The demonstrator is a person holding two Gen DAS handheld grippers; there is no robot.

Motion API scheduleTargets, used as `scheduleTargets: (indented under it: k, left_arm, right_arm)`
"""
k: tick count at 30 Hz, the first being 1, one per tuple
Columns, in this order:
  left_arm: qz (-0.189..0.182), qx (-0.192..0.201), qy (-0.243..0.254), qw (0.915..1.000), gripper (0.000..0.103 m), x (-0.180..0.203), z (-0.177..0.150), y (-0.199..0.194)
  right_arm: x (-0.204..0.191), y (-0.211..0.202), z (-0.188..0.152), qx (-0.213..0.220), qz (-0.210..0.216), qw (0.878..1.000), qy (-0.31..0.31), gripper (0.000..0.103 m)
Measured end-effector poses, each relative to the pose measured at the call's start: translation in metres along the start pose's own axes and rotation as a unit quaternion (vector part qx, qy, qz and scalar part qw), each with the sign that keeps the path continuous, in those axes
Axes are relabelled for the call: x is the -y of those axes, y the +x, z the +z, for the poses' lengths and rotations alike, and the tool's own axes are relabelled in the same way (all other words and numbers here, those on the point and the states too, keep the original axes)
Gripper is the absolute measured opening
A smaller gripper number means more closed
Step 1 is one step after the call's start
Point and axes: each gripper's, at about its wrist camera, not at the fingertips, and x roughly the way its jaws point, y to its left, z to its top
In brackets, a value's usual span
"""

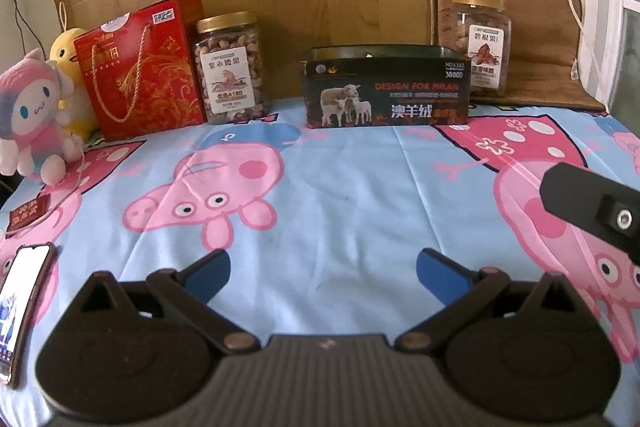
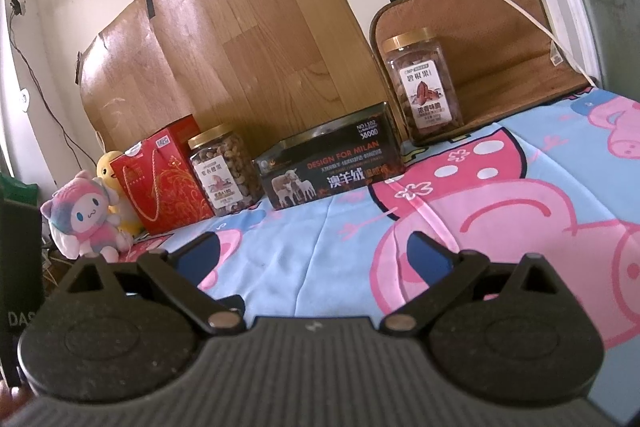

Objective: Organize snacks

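Both sets of blue fingers (image 1: 438, 271) (image 2: 426, 253) spread empty over the desk (image 1: 340, 211), facing cashew jar (image 1: 230, 67), pecan jar (image 1: 478, 45), open tin (image 1: 384, 87) for sorting.

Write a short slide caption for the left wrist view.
Open left gripper above the cartoon cloth, facing two nut jars and a black box.
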Motion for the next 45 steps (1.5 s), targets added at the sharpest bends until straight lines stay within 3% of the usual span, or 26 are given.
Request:
scheduleTargets:
  k: [7, 16, 29, 45]
  left_arm:
    - [0.006, -0.013, -0.008, 0.9999, 0.103, -0.002, 0.001, 0.001]
    - [-0.012, -0.045, -0.007, 0.9989, 0.103, 0.001, -0.001, 0.003]
    - [-0.028, -0.056, 0.022, 0.9978, 0.103, 0.014, -0.009, -0.002]
    - [0.038, 0.032, 0.064, 0.9967, 0.103, 0.022, -0.003, -0.024]
  right_arm:
    - [0.000, 0.000, 0.000, 0.000, 0.000, 1.000, -0.001, 0.101]
    - [0.001, 0.001, 0.000, -0.003, 0.001, 1.000, 0.001, 0.102]
    - [0.008, 0.002, -0.001, -0.004, -0.010, 1.000, 0.017, 0.102]
    - [0.007, 0.000, -0.001, -0.002, -0.010, 1.000, 0.018, 0.102]
